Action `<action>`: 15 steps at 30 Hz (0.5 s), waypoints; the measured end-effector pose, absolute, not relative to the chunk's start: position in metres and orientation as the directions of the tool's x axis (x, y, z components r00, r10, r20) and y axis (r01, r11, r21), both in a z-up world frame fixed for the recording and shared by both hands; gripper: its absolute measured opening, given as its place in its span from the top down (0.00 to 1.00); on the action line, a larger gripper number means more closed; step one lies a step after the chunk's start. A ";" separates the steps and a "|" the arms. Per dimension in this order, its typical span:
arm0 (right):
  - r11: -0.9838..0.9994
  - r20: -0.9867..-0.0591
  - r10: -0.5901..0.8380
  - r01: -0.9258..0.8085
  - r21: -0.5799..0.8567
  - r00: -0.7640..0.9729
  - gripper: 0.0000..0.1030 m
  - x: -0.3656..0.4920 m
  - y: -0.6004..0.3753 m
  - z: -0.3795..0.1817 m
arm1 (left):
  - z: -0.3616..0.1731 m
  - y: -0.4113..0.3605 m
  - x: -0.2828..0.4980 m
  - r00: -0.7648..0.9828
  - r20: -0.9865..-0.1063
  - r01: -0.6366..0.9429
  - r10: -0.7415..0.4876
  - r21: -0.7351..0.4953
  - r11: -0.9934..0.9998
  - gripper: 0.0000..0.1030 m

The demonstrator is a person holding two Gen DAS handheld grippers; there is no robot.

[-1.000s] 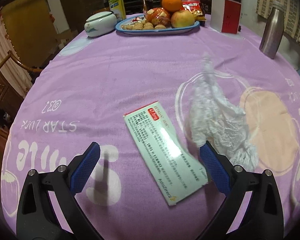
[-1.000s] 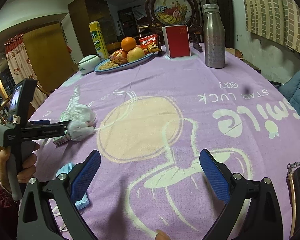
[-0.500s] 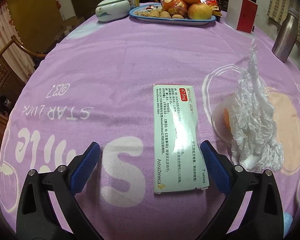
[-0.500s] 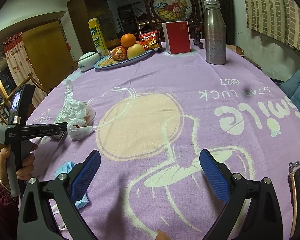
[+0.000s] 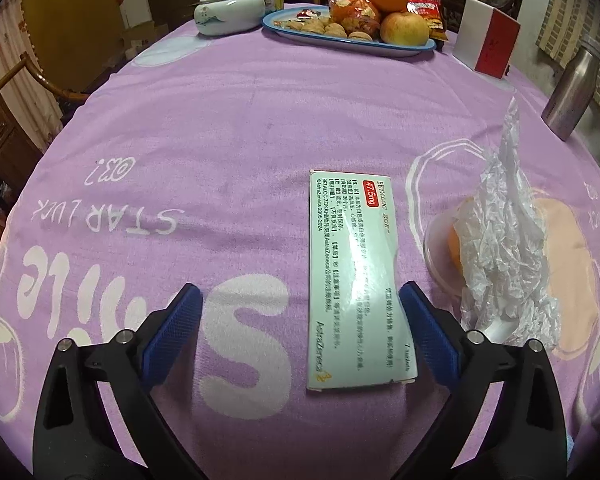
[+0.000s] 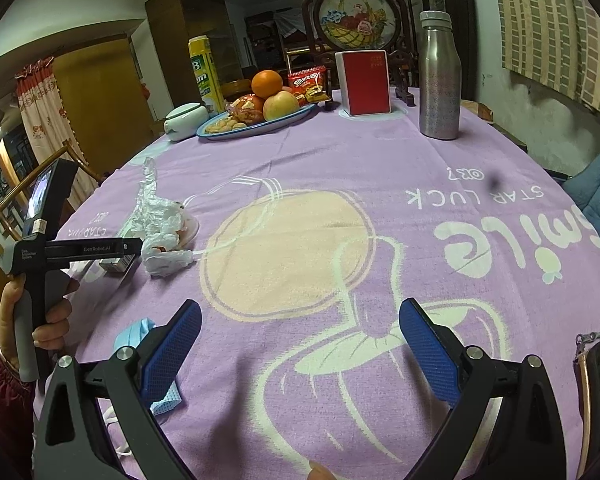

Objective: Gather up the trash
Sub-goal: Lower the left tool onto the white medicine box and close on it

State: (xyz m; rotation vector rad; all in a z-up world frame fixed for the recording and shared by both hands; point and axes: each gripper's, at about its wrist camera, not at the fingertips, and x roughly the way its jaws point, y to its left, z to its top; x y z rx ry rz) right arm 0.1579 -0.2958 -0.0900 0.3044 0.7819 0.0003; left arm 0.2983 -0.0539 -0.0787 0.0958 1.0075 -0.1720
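Hovering over the purple tablecloth (image 5: pixel 228 128), the left gripper (image 5: pixel 298 312) is narrowing its spread jaws around a flat medicine box (image 5: pixel 354 276), with neither pad touching it. The box lies nearer the right-hand pad, its long axis running near to far along the gripper's line, so the jaws would meet its long edges. The right gripper (image 6: pixel 300 328), jaws wide and empty, hangs well apart, making the left hand nearer.

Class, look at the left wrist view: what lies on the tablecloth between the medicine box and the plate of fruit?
Nothing: between the medicine box and the plate of fruit, the left wrist view shows only bare purple tablecloth.
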 end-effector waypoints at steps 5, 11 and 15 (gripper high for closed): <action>0.954 -0.703 0.135 0.100 0.282 0.698 0.06 0.160 -0.296 -0.092 | -0.074 -0.052 0.297 0.549 -0.830 0.177 -0.096 0.003 0.984 0.33; 0.956 -0.701 0.136 0.094 0.279 0.700 0.06 0.160 -0.294 -0.091 | -0.075 -0.062 0.297 0.565 -0.822 0.199 -0.073 0.050 0.979 0.29; 0.959 -0.699 0.135 0.086 0.271 0.702 0.06 0.159 -0.292 -0.091 | -0.075 -0.055 0.300 0.558 -0.826 0.179 -0.083 0.022 0.984 0.33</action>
